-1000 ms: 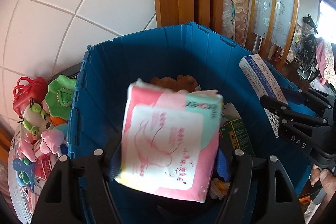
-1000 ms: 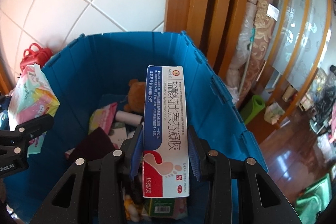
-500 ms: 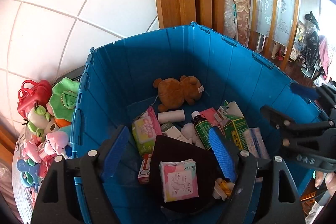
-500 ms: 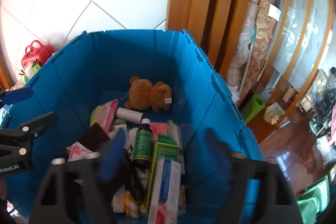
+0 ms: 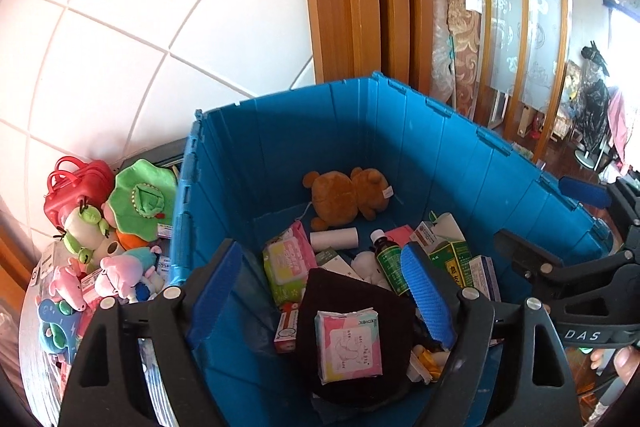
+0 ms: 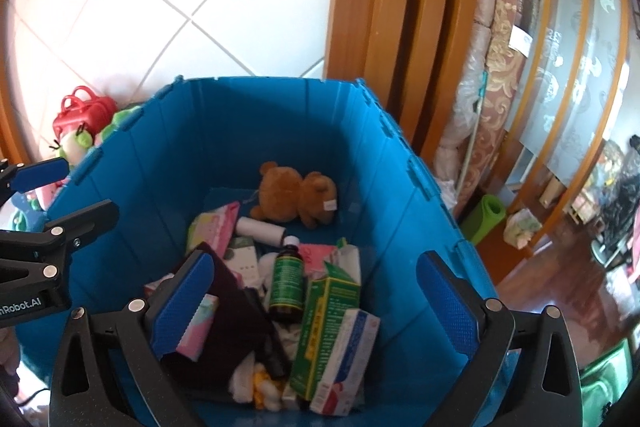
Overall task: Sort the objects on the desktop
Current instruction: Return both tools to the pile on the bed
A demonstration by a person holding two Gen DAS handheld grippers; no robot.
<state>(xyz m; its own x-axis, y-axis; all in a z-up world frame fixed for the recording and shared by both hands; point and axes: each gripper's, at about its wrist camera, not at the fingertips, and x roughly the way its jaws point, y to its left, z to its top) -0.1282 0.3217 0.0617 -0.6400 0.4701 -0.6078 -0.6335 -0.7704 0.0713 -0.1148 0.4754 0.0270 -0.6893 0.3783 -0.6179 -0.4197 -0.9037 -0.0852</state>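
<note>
both tools poised over the blue crate (image 5: 224,187), each empty. left tool (image 5: 320,291): jaws have just been opening and stand well apart with nothing between the pads; the pink tissue pack (image 5: 347,345) lies flat below on a dark cloth (image 5: 320,287), near the crate's front wall. right tool (image 6: 316,303): jaws have just been opening to their widest, also bare; the white-and-blue ointment box (image 6: 348,359) leans on its long edge against a green carton (image 6: 324,323), probably because it came to rest on the heap rather than on the crate floor. further in sit a green bottle (image 6: 286,283), a white roll (image 6: 262,230) and a brown bear (image 6: 298,197) against the far wall. soft toys (image 5: 108,247) and a red bag (image 5: 76,187) crowd the counter (image 5: 36,359) just left of the crate, outside it; these seem to await sorting, though the fisheye edge blurs them. the wide jaws suit a clean withdrawal from the crate.
</note>
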